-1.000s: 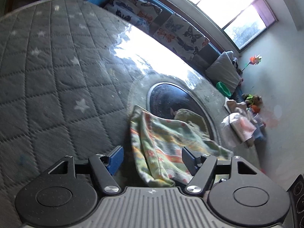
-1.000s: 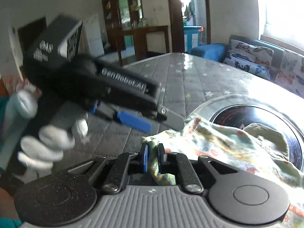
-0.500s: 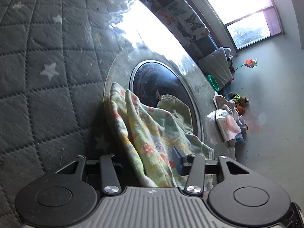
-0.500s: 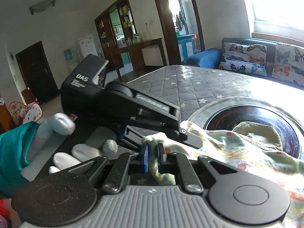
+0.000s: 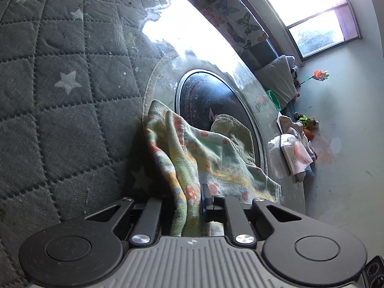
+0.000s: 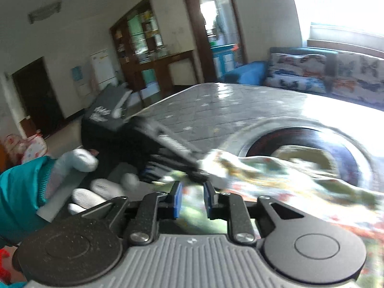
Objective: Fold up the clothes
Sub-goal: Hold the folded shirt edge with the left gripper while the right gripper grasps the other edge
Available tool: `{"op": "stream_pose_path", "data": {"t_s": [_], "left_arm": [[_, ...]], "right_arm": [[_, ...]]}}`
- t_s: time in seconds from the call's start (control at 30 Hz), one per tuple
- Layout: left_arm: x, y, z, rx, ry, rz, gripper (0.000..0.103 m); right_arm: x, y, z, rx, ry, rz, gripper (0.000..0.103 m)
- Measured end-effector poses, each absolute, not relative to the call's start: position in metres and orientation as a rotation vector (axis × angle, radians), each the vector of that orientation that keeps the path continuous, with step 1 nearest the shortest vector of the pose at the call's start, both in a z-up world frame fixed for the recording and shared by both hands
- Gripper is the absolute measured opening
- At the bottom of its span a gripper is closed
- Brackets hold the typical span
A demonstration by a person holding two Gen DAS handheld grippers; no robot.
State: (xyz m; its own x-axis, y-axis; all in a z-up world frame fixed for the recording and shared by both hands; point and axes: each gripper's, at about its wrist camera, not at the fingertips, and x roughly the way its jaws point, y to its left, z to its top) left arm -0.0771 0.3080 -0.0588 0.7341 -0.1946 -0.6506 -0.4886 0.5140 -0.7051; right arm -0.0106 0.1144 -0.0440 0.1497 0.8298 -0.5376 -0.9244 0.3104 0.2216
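Observation:
A floral green garment (image 5: 204,153) lies bunched over the rim of a round glass turntable (image 5: 163,76) on the star-quilted grey cover (image 5: 67,84). An olive garment (image 5: 230,129) lies behind it on the dark centre. My left gripper (image 5: 189,196) is closing, with a fold of the floral garment pinched between its jaws. In the right wrist view the floral garment (image 6: 276,175) is blurred. My right gripper (image 6: 193,196) is opening, its blue pads apart above the cloth. My left gripper's black body (image 6: 144,139) is held by a white-gloved hand (image 6: 84,163).
A sofa with butterfly cushions (image 5: 230,16) runs under the window at the back. A pile of cloth and a tissue pack (image 5: 292,151) sits at the right edge. A wooden cabinet (image 6: 153,55) and a doorway (image 6: 216,24) stand beyond the table.
The left jaws have drawn together on a fold of the floral garment after moving down onto it. The right jaws, earlier shut on the cloth edge, have parted, and that view has swung.

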Motion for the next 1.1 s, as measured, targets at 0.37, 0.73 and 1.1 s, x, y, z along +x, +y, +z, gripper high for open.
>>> {"op": "stream_pose_path", "data": {"t_s": [0.37,0.73,1.1], "left_arm": [[-0.075,0.304,-0.055,-0.991,0.764,0.209,0.014],[-0.069,0.300,-0.051,-0.938,0.777,0.229,0.014],[-0.068,0.301,-0.051,-0.927,0.779,0.229,0.014]], "right_arm": [[0.085,0.010,-0.069,-0.090,0.706,0.801,0.040],[0.125,-0.018,-0.102,0.085,0.796,0.731,0.041],[0.113,-0.009,-0.091,0.144,0.765,0.790,0.007]]}}
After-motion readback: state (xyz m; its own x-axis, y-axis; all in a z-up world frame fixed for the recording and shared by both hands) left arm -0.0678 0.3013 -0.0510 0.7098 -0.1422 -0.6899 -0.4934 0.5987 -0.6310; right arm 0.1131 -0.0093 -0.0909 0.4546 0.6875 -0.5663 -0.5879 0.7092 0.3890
